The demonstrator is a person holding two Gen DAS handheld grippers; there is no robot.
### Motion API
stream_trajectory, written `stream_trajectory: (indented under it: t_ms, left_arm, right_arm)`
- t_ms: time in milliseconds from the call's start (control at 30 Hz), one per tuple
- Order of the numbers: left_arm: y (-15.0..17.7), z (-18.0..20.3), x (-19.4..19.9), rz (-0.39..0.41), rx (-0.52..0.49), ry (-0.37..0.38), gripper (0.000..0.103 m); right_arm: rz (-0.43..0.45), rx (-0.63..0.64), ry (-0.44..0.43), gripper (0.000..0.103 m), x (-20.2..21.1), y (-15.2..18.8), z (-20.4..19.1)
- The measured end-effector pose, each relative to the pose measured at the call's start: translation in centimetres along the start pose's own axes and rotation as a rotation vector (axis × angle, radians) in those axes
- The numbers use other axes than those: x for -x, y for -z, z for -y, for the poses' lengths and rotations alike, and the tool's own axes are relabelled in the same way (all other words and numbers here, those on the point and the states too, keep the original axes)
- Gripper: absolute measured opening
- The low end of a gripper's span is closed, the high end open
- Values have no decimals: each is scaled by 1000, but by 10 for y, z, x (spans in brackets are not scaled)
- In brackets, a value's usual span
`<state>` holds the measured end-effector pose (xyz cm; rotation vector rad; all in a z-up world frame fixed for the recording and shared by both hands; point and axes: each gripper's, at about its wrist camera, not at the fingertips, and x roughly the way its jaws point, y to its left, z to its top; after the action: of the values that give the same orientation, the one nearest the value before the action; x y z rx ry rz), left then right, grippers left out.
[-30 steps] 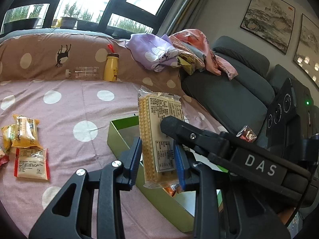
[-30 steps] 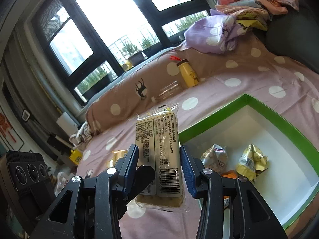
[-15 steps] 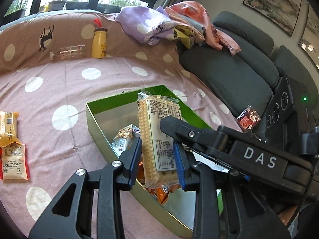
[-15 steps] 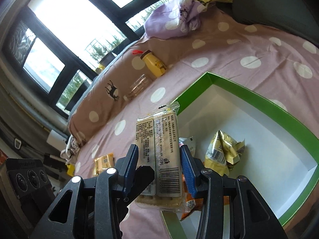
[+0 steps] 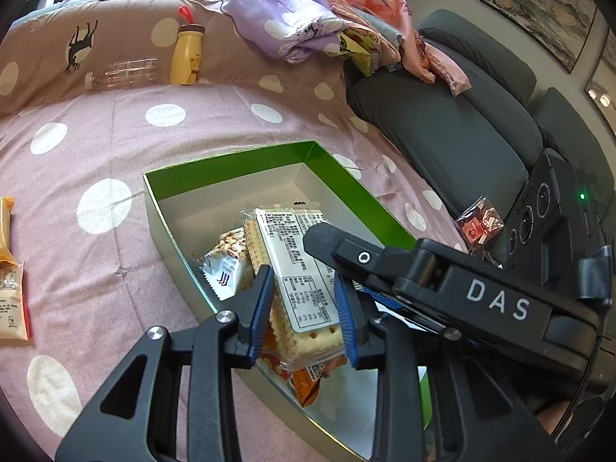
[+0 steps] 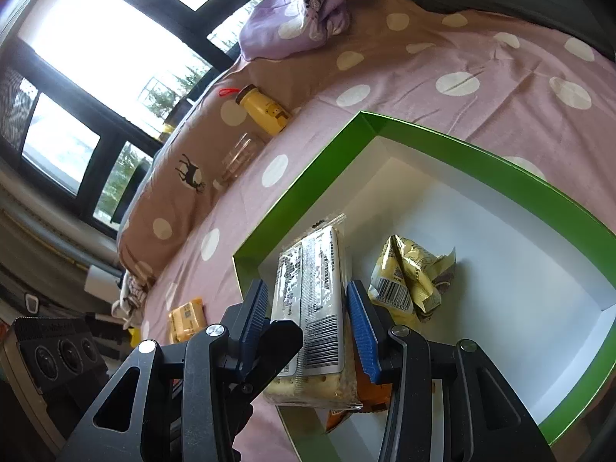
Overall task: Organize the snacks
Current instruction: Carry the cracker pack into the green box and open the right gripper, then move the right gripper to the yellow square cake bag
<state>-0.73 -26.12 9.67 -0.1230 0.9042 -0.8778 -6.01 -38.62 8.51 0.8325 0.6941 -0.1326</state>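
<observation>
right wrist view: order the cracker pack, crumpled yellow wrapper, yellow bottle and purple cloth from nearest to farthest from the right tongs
1. Cracker pack: between the right tongs, over the green box.
2. Crumpled yellow wrapper: just right, inside the box.
3. Yellow bottle: beyond the box, upper left.
4. Purple cloth: farthest, at top.

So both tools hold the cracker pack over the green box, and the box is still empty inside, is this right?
Not quite. Both tools, left and right, do hold the cracker pack over the green box, but the box is not empty: the right wrist view shows a crumpled yellow packet in it, and the left wrist view shows more snacks.
</observation>
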Motion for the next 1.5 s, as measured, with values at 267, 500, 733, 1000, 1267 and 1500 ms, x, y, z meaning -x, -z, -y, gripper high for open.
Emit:
stream_trajectory:
  t_ms: [267,500,733,1000,1267,1500]
  left_arm:
    - [1,-1,-9,-5,24,10,30]
    - [5,-7,24,62,18,-10,58]
    - [18,-42,86,169,69,-79,81]
    - [44,-99,159,232,127,-305,94]
    - [76,-172,206,287,347,-465,98]
    - [89,-207,235,305,462,-532,98]
  right_arm:
    - [6,-66,21,46,-4,-3,13]
    - [93,-58,43,47,11,-4,6]
    - [148,24,19,72,19,1,-19]
    - [122,252,93,84,0,26,-74]
    - [97,396,126,85,-23,60,-116]
    - [-18,499,68,85,-57,89,-158]
